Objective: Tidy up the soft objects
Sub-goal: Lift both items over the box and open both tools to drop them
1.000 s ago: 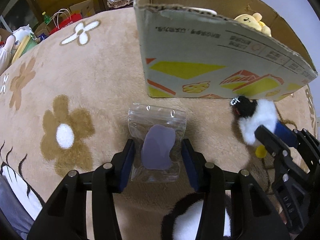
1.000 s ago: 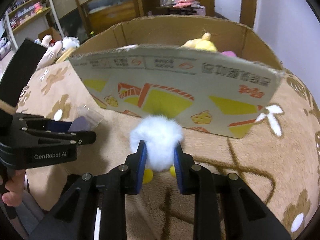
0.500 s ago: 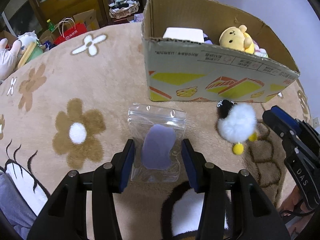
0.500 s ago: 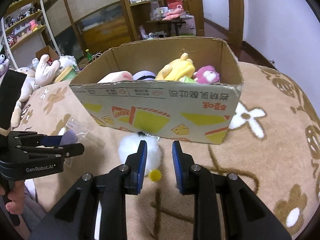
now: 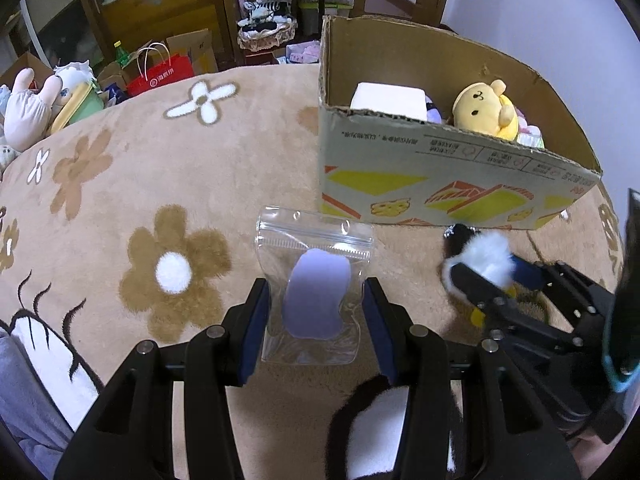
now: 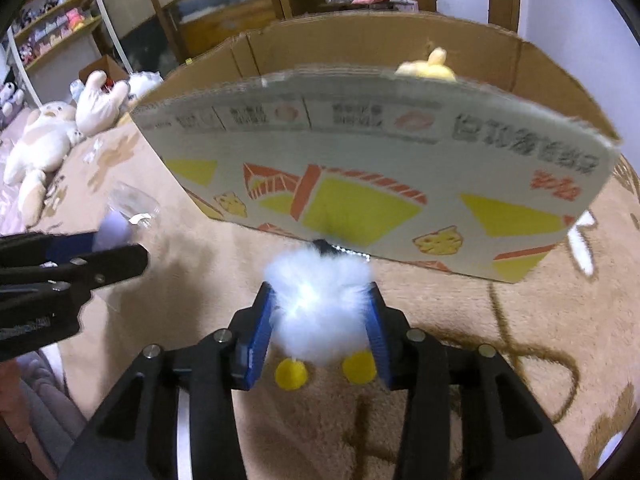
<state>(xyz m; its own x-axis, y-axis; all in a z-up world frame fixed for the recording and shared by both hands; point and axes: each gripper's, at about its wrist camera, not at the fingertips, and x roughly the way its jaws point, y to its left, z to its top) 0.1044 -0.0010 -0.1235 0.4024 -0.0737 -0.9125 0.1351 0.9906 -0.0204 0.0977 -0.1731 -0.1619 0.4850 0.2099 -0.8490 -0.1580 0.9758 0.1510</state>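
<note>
A clear zip bag with a purple soft piece [image 5: 316,292] lies on the beige flower rug, between the open fingers of my left gripper [image 5: 316,308]; whether the pads touch it is unclear. My right gripper [image 6: 320,312] straddles a white fluffy toy with yellow feet and a black head [image 6: 320,312], pads at its sides on the rug. That toy [image 5: 486,256] and the right gripper [image 5: 496,276] also show in the left wrist view. A cardboard box [image 5: 440,176] stands just behind, holding a yellow plush [image 5: 484,108] and a white block [image 5: 390,100].
The box's near wall [image 6: 380,168] stands close in front of the right gripper. A black-and-white plush [image 5: 380,428] lies under the left gripper. Stuffed animals [image 6: 52,136], a red bag [image 5: 160,76] and shelves stand beyond the rug's edge.
My right gripper has come back down and forward onto the white fluffy toy, its fingers now around it. The left gripper has stayed around the bag while the view has pulled back slightly.
</note>
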